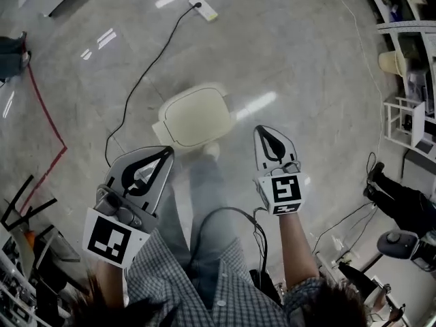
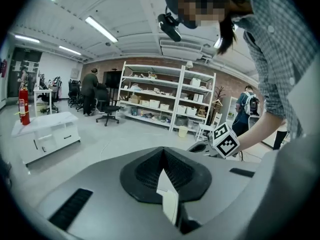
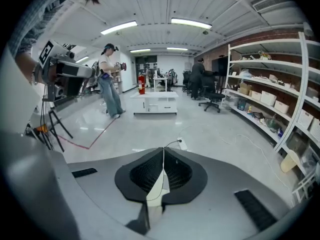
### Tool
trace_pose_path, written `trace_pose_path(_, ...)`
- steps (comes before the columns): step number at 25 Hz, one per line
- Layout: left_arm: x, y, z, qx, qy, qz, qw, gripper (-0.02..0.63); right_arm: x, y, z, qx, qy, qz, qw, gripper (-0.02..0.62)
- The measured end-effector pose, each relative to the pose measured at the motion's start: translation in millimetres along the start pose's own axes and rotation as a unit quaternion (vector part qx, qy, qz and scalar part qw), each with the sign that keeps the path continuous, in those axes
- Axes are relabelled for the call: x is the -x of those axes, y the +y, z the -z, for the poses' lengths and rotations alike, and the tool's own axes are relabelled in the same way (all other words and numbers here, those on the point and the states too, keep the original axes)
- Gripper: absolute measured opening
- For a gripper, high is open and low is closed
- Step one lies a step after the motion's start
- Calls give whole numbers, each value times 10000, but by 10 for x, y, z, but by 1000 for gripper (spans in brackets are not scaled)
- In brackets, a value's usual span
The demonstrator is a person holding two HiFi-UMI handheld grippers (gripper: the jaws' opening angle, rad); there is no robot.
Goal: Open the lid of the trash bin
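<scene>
Approach step, nothing grasped yet. Trash bin stands on the floor straight ahead of the person, its cream lid lying flat and shut as far as the head view shows. Bin sits between the two claws and a bit beyond them, touching neither.

Left claw: jaws pressed together, nothing between them, confirmed in left gripper view. Right claw: same, jaws closed w/ no gap and empty per right gripper view. Both gripper views look out across the room, not down at the bin.

A shoe is just at the bin's near edge. Blurred, so can't tell if there's a pedal under it.

Next move, my guess: tip one claw down toward the lid, prob. the right since it's nearer, part the jaws a little, catch the lid's front lip and lift. Which side the hinge is on can't be read from here.

Writing: none legible. No brand or label seen on the bin. Only the black-and-white square codes on the marker cubes.
</scene>
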State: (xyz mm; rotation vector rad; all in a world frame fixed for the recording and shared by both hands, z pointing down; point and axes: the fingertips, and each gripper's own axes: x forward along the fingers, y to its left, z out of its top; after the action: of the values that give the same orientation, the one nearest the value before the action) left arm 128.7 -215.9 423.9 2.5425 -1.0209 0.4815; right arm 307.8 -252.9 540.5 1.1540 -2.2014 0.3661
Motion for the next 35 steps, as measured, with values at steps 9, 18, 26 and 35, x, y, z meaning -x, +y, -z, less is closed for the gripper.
trace_pose_path(9, -354, -44, 305, 195, -7, 77, 9998, -2, -644, -34, 345, 136, 215, -357, 9990, 21)
trace_pose_path(18, -539, -114, 494, 364, 32, 75, 9993, -2, -1129, -111, 886, 77, 683, -494, 9964, 20)
trace_pose_path(26, -611, -181, 650, 344, 168, 66, 9992, -2, -1482, -71, 1439, 305, 1244, -743, 9890, 20)
trace_pose_path(35, -615, -157, 744, 443, 205, -31, 9988, -2, -1793, -30, 1926, 720, 1846, -975, 9753, 20)
